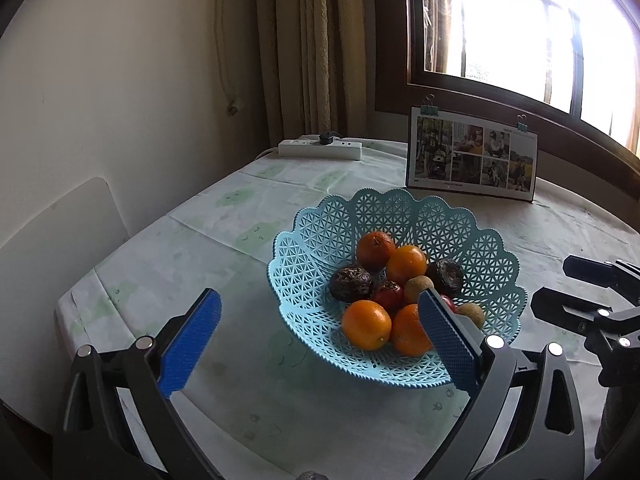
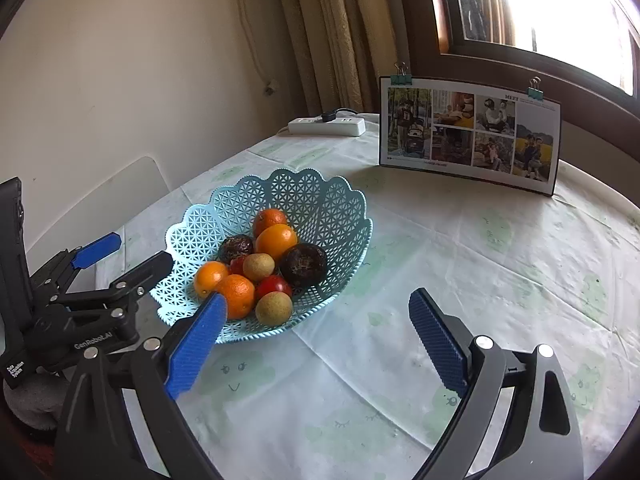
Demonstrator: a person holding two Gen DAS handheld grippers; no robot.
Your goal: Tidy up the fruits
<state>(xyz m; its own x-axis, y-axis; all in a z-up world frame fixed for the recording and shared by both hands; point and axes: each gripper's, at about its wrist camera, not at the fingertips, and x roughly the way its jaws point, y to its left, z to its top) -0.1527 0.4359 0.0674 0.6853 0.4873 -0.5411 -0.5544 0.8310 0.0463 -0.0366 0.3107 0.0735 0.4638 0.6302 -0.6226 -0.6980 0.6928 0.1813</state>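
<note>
Nearest me, my left gripper (image 1: 320,344) and my right gripper (image 2: 316,344) both hover low over the table, blue fingers spread wide and empty. Just past the fingertips sits a pale blue lattice basket (image 1: 472,224) on the tablecloth (image 2: 460,264), ahead-right of the left fingers and ahead-left of the right. It holds 4 oranges (image 1: 366,324), 2 dark wrinkled fruits (image 2: 303,265), and small red and tan ones. I judge the fruit round, smooth, likely to roll; I would pinch across the middle, gently. Farther back stand a photo card (image 2: 472,132) and a power strip (image 1: 320,148).
</note>
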